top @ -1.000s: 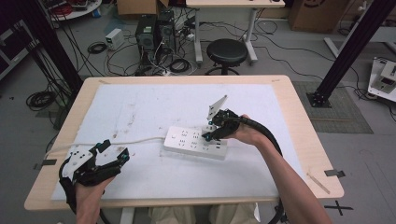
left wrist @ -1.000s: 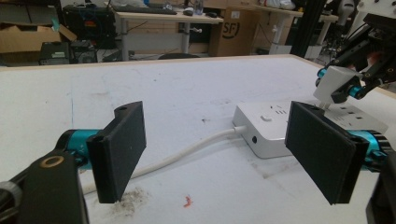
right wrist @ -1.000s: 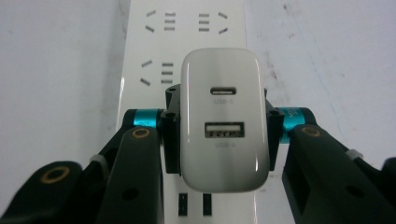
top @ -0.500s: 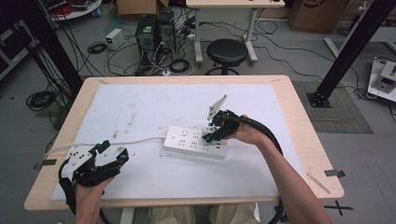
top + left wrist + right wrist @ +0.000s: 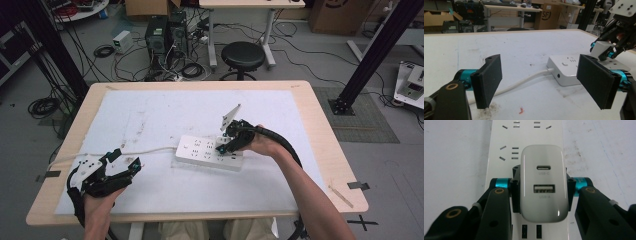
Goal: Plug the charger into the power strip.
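A white power strip [image 5: 207, 152] lies on the white mat near the table's middle, its white cord [image 5: 145, 150] running off to the left. My right gripper [image 5: 226, 143] points down at the strip's right part and is shut on a white USB charger [image 5: 543, 182], its pads pressing both sides. The charger sits over the strip [image 5: 526, 135]; whether its prongs are in a socket is hidden. In the left gripper view the charger [image 5: 600, 48] shows above the strip [image 5: 566, 68]. My left gripper [image 5: 122, 162] rests at the front left, open, nothing between its pads [image 5: 487, 81].
The white mat [image 5: 150, 115] covers most of the wooden table [image 5: 320, 150]. Beyond the far edge stand a black stool [image 5: 242, 56], computer cases and many floor cables. A strip of tape [image 5: 357, 185] lies at the table's right front corner.
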{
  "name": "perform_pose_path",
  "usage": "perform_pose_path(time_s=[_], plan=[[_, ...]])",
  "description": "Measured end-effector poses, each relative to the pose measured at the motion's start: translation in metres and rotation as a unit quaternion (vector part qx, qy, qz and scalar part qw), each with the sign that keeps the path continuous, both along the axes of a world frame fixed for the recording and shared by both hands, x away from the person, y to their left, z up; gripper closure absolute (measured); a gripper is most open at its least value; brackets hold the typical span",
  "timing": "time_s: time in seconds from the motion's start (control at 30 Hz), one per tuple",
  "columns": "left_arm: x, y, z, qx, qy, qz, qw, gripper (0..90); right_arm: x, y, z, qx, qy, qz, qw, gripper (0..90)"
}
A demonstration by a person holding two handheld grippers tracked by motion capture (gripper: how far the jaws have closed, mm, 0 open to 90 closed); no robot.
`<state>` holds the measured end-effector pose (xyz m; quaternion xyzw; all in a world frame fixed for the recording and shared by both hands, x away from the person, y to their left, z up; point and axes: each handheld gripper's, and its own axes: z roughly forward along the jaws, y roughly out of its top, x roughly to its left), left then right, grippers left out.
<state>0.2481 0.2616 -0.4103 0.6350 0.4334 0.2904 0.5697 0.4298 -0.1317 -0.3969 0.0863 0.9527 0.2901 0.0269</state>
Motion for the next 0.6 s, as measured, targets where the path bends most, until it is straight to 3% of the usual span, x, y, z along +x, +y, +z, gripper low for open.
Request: perform_pose_path(time_s=[0.23,0.27,0.33,0.6], plan=[[-0.0039,-0.0015,-0.0015,-0.001,0.0,0.003,1.0,20.6,-0.0009,-0.0025,-0.0026,0.014,0.001,-0.007,0.9999,63.9],[-0.0061,0.0012,-0.0034,0.001,0.003,0.004,1.0,20.7,-0.0071,-0.0011,-0.0026,0.008,-0.022,-0.003,0.9997,63.9],[-0.0062,0.002,-0.0038,-0.001,0.005,0.005,1.0,20.6,-0.008,-0.0014,-0.0031,0.01,-0.025,-0.005,0.9996,63.9],[-0.0063,0.0061,-0.0038,-0.002,0.005,0.009,0.9999,20.7,-0.0026,-0.0036,-0.0046,0.021,-0.009,0.0,0.9997,63.9]])
